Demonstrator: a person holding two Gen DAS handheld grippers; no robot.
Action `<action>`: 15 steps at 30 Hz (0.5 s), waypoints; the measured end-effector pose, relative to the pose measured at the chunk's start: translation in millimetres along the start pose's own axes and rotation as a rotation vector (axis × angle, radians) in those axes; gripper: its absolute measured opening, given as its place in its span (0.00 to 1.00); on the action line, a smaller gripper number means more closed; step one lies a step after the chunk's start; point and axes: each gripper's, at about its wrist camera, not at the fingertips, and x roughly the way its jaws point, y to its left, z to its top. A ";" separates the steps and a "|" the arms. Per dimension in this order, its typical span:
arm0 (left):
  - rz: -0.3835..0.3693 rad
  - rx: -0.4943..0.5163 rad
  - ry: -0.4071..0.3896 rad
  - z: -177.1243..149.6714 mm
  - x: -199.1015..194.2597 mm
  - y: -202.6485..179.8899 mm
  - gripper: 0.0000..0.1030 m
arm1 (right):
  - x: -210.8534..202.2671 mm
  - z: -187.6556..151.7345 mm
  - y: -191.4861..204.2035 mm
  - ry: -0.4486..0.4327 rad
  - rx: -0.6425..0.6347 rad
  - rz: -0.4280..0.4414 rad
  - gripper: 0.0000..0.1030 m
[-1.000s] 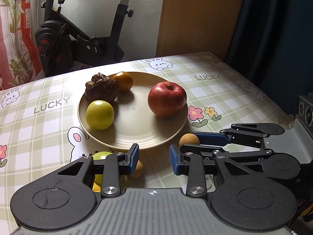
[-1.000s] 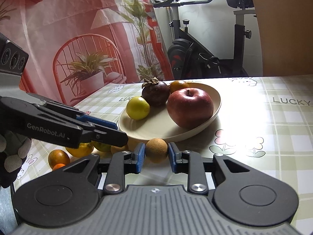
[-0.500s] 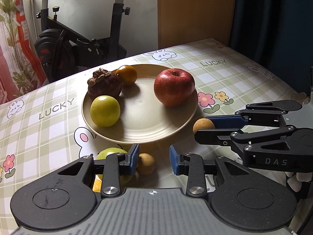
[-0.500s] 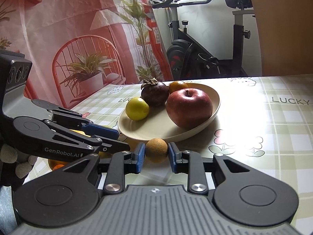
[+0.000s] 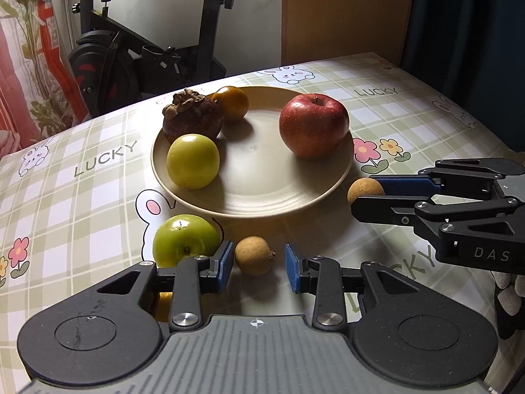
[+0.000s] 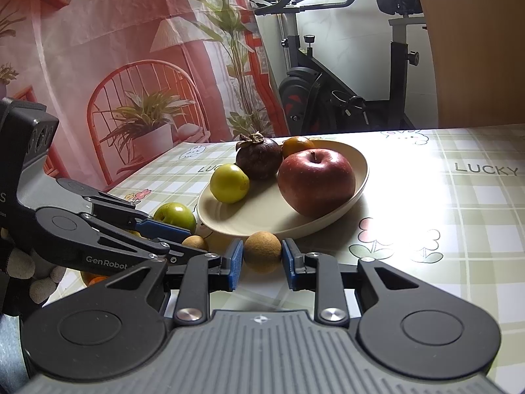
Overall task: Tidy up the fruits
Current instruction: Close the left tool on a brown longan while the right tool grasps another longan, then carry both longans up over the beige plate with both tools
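On the left of the checked surface (image 5: pixel 82 197) a green apple (image 5: pixel 185 239) sits just off the plate's near rim, touching the outer side of the left tool's blue pad. The left tool (image 5: pixel 259 267) is spread wide, gripping nothing, with a small brown longan (image 5: pixel 253 255) lying on the cloth between its fingers, nearer the left pad and apparently clear of both. That fruit looks light, with a thin, dry, brittle shell; I would take it across its widest middle with a gentle squeeze, since a round thing this small could roll or squirt out of flat pads, and a hard pinch could crack it.

In the centre stands the beige plate (image 5: pixel 262 203), already holding a yellow-green fruit (image 5: pixel 193 161), a dark mangosteen (image 5: pixel 192 120), a small orange fruit (image 5: pixel 231 102) behind it and a big red apple (image 5: pixel 313 124). The apple is much the heaviest and smoothest piece there.

Further right, just beside the plate's rim, the right tool (image 6: pixel 262 261) has its pads closed against a second longan (image 6: pixel 263 251), pinching it at its widest part. Whether it is lifted or resting on the cloth I cannot tell. A gloved hand (image 5: pixel 508 298) shows behind that tool.
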 end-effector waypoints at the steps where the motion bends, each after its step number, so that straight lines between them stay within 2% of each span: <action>1: -0.007 -0.002 0.000 0.3 -0.2 0.1 0.35 | 0.1 0.1 0.1 0.001 0.000 0.001 0.28; 3: -0.010 -0.002 0.000 0.7 0.5 -0.8 0.35 | 0.3 0.3 0.3 0.001 0.000 0.001 0.28; 4: -0.007 0.000 -0.002 0.4 0.9 -1.3 0.33 | 0.3 0.3 0.4 0.001 -0.001 0.001 0.28; 5: -0.004 -0.002 -0.003 0.2 0.9 -1.1 0.26 | 0.4 0.3 0.4 0.001 0.000 0.001 0.28; 6: -0.005 -0.008 -0.004 -0.1 0.9 -0.3 0.25 | 0.4 0.3 0.4 0.001 -0.001 0.001 0.28; 15: -0.012 -0.042 -0.040 -2.2 -9.6 1.7 0.25 | 0.5 -0.1 0.3 -0.002 -0.003 0.000 0.28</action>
